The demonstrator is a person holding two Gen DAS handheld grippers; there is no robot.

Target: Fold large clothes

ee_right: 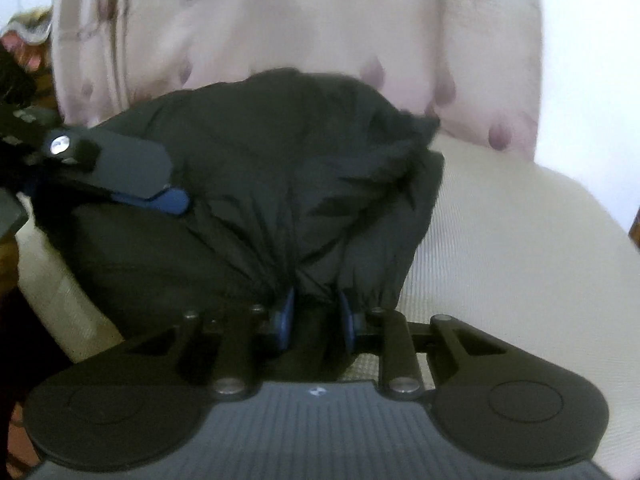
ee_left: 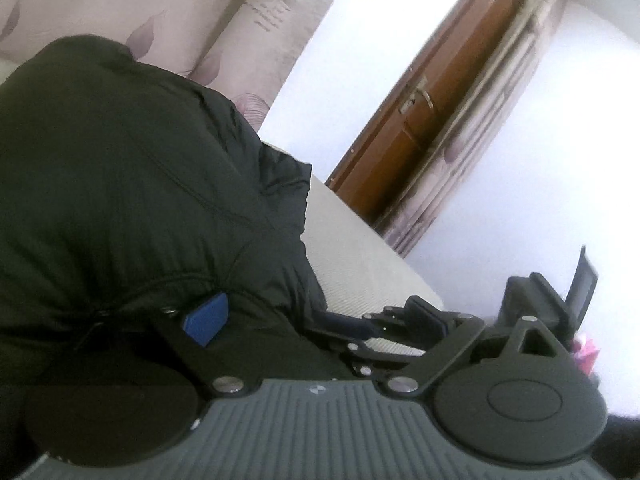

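Right claw (ee_right: 316, 312): narrowed onto a gathered bunch of black fabric, blue pads pinching the near edge of the padded jacket (ee_right: 280, 184); creases radiating from the pinch point
Left claw (ee_left: 320, 320): spread wide, gripping nothing; one blue pad resting against the jacket's flank, the other finger standing off over bare mattress (ee_left: 360, 268); seen again at the left edge of the right wrist view, lying against the cloth
Jacket: black, quilted, heaped in a bulky mound on the cream ribbed mattress, close to the patterned curtain (ee_right: 280, 20)
Background: brown wooden door (ee_left: 440, 100), white wall
Step in hand, judged: near hem seized for a fold across the body
Next move, judged: lift and carry of the pinched edge over the mound, left claw steadying or taking a matching edge; thick padding likely to spring back, so pressing down needed
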